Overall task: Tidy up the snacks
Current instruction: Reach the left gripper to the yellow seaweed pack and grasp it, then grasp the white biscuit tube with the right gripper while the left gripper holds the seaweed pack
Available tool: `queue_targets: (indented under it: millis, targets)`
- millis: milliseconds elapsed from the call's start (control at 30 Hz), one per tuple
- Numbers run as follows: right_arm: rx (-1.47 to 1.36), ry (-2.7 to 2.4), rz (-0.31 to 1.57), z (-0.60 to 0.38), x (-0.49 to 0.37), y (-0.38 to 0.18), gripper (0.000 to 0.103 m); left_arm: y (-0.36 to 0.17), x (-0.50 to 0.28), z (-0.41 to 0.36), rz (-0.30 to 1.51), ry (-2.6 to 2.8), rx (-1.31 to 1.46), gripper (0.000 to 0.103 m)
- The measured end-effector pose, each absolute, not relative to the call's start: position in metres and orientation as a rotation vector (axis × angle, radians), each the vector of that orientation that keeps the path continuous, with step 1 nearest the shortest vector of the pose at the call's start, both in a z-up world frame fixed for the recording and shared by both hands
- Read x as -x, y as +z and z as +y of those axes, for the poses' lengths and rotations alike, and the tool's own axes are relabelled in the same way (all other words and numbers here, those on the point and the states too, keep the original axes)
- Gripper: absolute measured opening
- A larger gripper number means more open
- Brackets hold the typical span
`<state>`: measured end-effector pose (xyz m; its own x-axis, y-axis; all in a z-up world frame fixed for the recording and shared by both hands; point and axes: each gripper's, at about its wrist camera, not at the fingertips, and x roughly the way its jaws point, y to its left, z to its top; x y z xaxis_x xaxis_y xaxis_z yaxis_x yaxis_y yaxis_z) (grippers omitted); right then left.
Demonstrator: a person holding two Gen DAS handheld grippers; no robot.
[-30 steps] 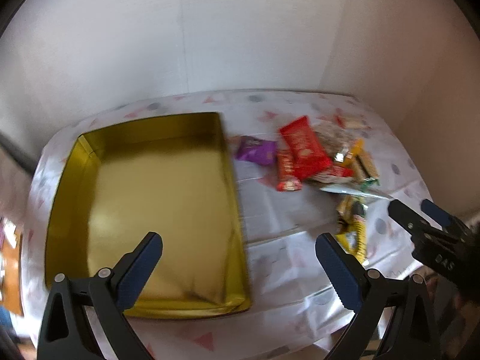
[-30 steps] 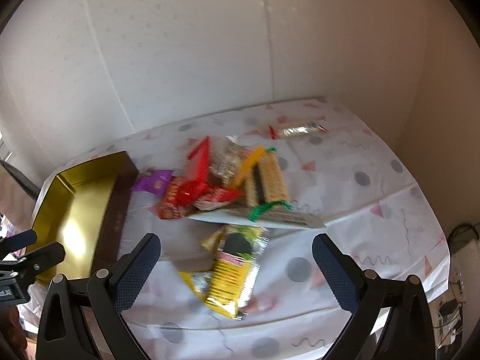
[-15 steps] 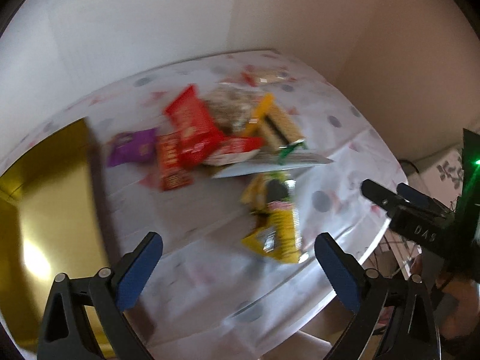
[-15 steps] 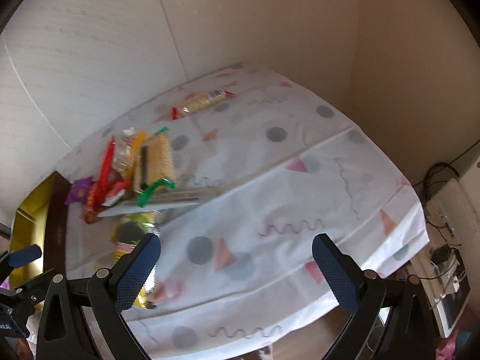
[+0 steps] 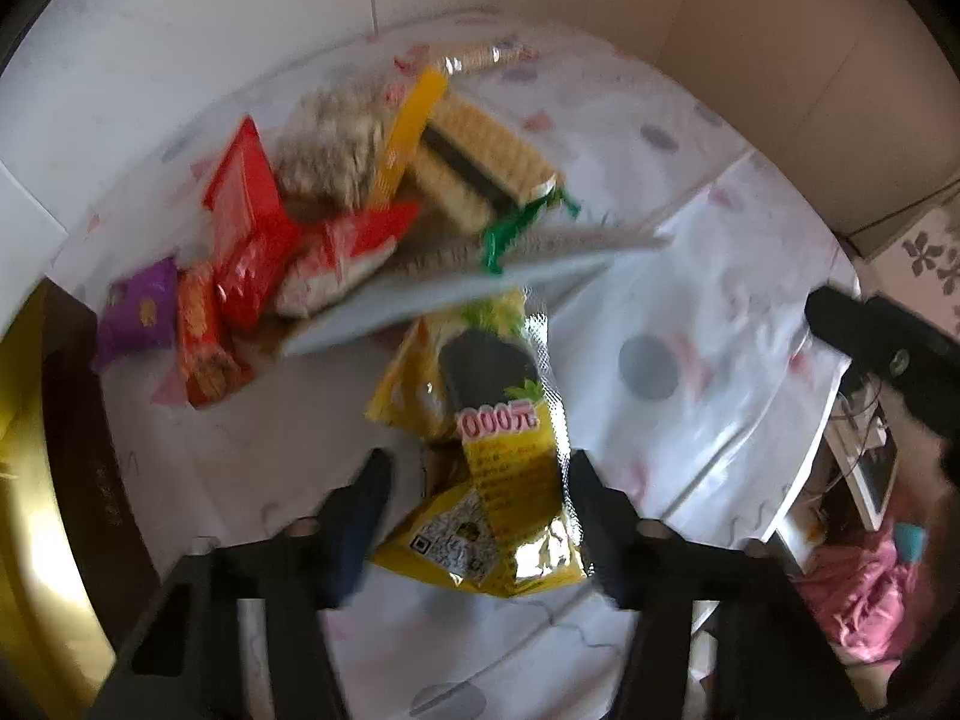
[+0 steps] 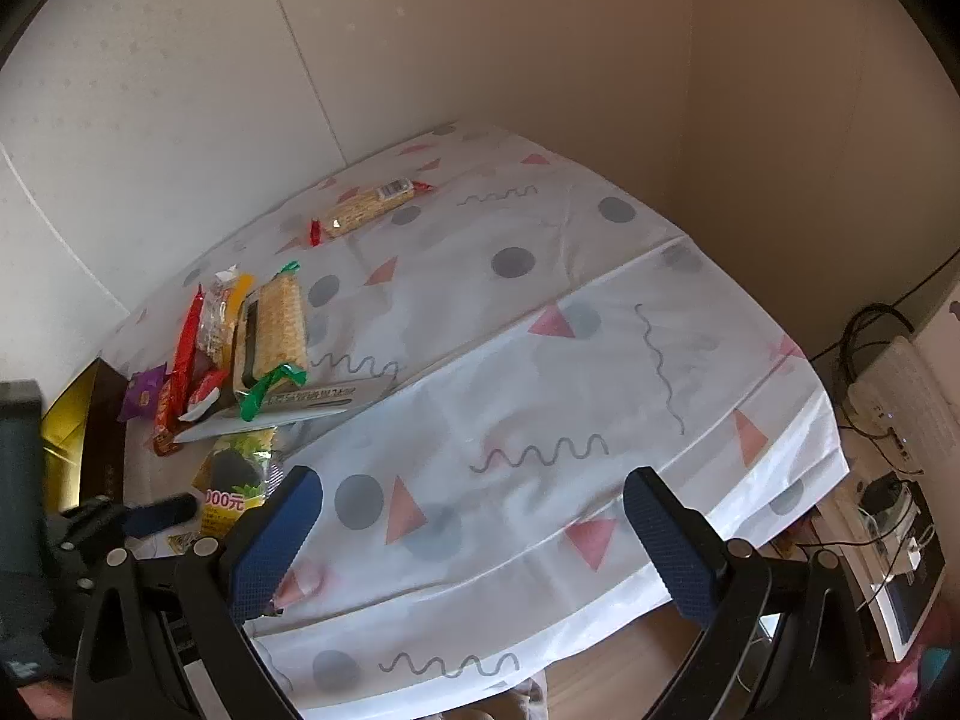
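- Left gripper (image 5: 474, 480) over the near end of a yellow packet (image 5: 492, 456); jaws closing, one on each side of the packet, pads not clearly pressing it yet.
- Yellow packet flat on the counter (image 6: 540, 360), near its front edge, black patch and pink lettering face up.
- Just beyond the packet: a grey card (image 5: 474, 288) with a wafer pack (image 5: 480, 162) tied in green ribbon partly on top of it.
- Left of the wafers: an oat bar (image 5: 330, 144), red packets (image 5: 246, 228), an orange packet (image 5: 204, 342) and a purple packet (image 5: 141, 312), all bunched together.
- Gold box (image 5: 30, 480) at the far left, beside the purple packet.
- Lone biscuit pack (image 6: 369, 207) well apart from the heap, toward the wall.
- Right gripper (image 6: 474, 534) above bare tablecloth at the counter's front, jaws spread wide, nothing between them.
- White cloth with grey dots, pink triangles and squiggles over the counter.
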<state>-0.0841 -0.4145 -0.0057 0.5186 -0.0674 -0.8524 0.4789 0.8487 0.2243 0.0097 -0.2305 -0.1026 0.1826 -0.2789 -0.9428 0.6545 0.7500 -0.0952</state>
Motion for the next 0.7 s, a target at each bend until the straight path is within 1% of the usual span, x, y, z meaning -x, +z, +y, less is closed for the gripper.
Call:
queue_targets:
  millis: [33,233,333,433,567,700]
  targets:
    - [-0.470,-0.335,0.977,-0.414,0.083,-0.006,0.102,-0.104,-0.010,-0.226,1.229,-0.691,-0.338,0.049]
    - [-0.478,-0.268,0.981,-0.406,0.070,-0.008,0.102,-0.104,-0.008,-0.195,1.240,-0.688,-0.254,0.041]
    - [-0.460,-0.204,0.990,-0.399,0.058,-0.009,0.102,-0.100,-0.006,-0.176,1.253,-0.674,-0.231,0.041]
    - [-0.421,-0.110,0.992,-0.390,0.039,-0.010,0.098,-0.096,-0.002,-0.162,1.250,-0.658,-0.216,0.041]
    - [-0.325,0.029,0.992,-0.380,0.005,-0.011,0.097,-0.096,-0.003,-0.160,1.253,-0.640,-0.200,0.041]
    - [-0.232,0.159,1.051,-0.372,-0.033,-0.027,0.093,-0.093,-0.001,-0.149,1.257,-0.631,-0.190,0.041]
